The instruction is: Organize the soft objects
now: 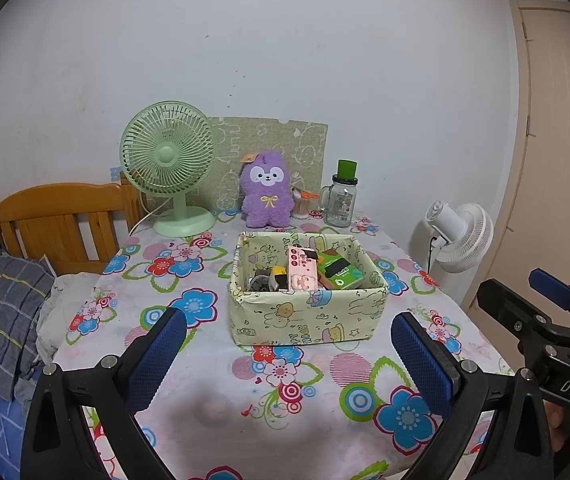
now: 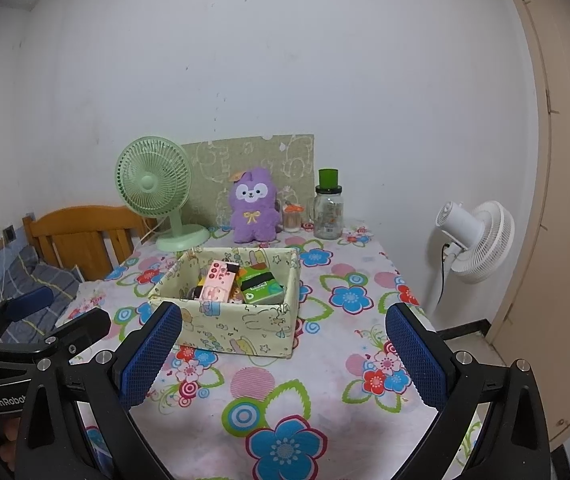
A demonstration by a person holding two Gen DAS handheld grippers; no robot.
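My left tongs (image 1: 289,360) hang spread wide over the near part of the desk (image 1: 221,392), nothing between the blue pads (image 1: 153,360). My right tongs (image 2: 283,356) are just as wide and equally empty, hovering beside them. Just beyond both pairs sits the cartoon-print fabric box (image 1: 305,316), with a pink packet (image 1: 303,270), a green carton (image 1: 339,270) and a few small items I can't make out inside. Further back, against the patterned board (image 1: 269,148), the purple plush toy (image 1: 265,194) stands upright at the far edge of the desk, between the green fan (image 1: 169,164) and the glass jar (image 1: 341,200) with its green cap. A white fan (image 1: 459,236) stands off to the right; a bed (image 1: 9,300) lies on the left.
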